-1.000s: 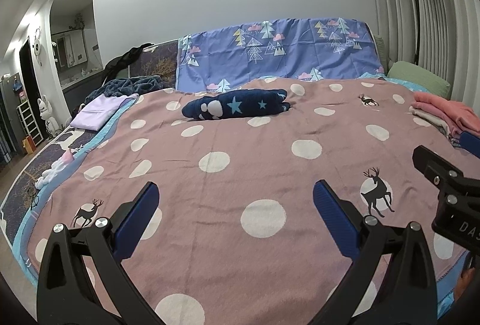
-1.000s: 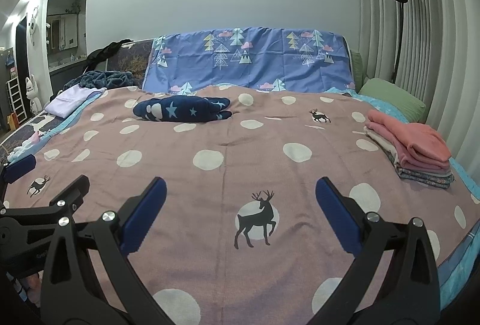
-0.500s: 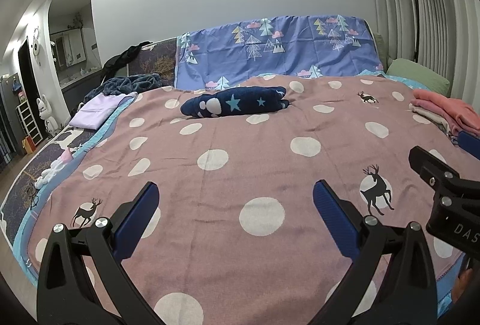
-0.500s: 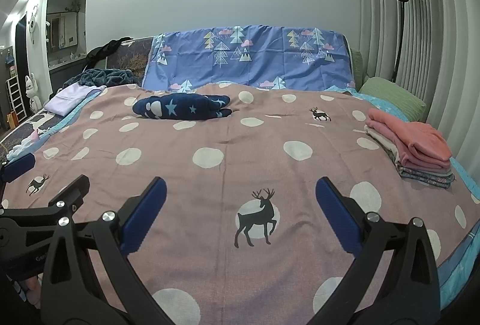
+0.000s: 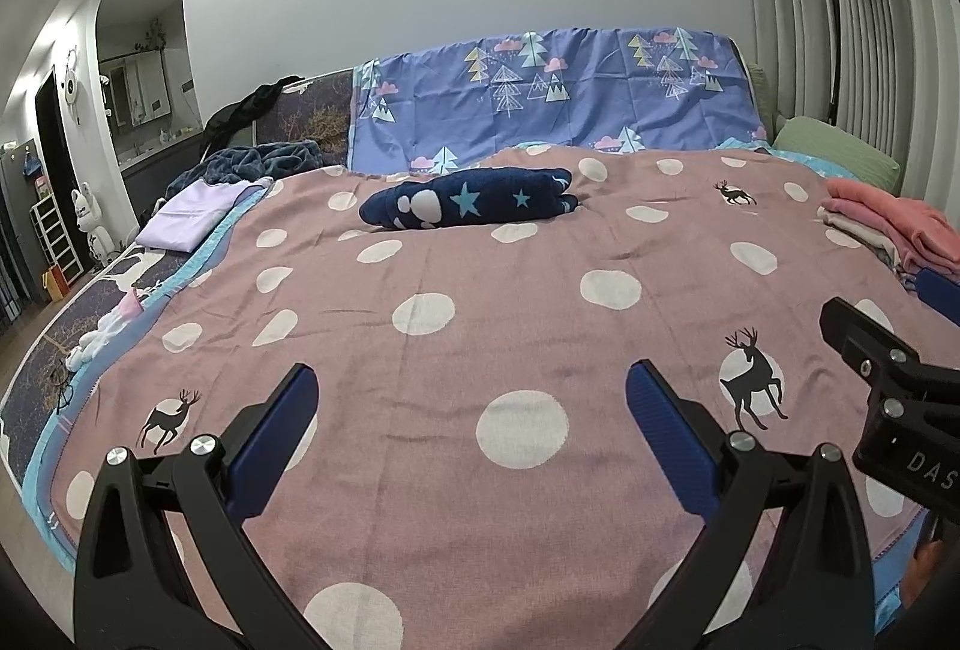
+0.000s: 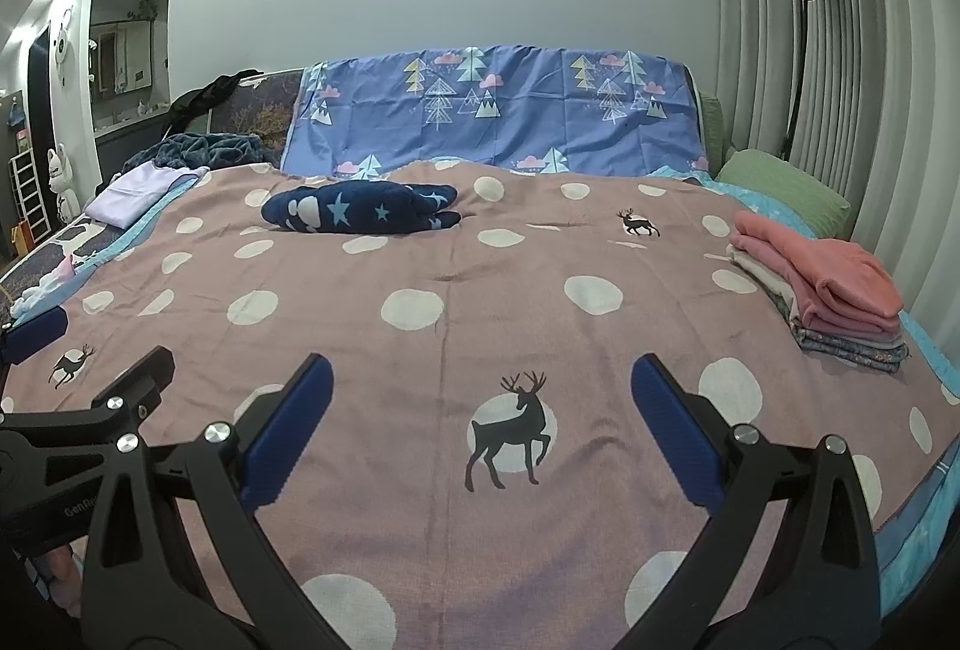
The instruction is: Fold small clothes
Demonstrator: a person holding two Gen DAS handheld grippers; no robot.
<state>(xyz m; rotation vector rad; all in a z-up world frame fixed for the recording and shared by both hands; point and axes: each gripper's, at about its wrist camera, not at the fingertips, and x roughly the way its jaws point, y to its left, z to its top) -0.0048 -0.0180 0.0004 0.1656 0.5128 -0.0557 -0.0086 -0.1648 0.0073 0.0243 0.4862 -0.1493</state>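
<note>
Pink dotted blanket [image 6: 456,314] bare mid-bed; both claws [image 5: 468,410] [image 6: 480,404] spread apart, empty, near front edge

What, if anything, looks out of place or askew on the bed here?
Nothing stands out. The navy star-print garment lies bundled at the far side of the blanket, the folded stack sits tidy at the right edge, and both grippers, left and right, are open and empty.

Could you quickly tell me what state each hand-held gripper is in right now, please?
Left hand-held gripper: open, holding nothing, above the dotted blanket.
Right hand-held gripper: open, holding nothing, above the same blanket.
</note>
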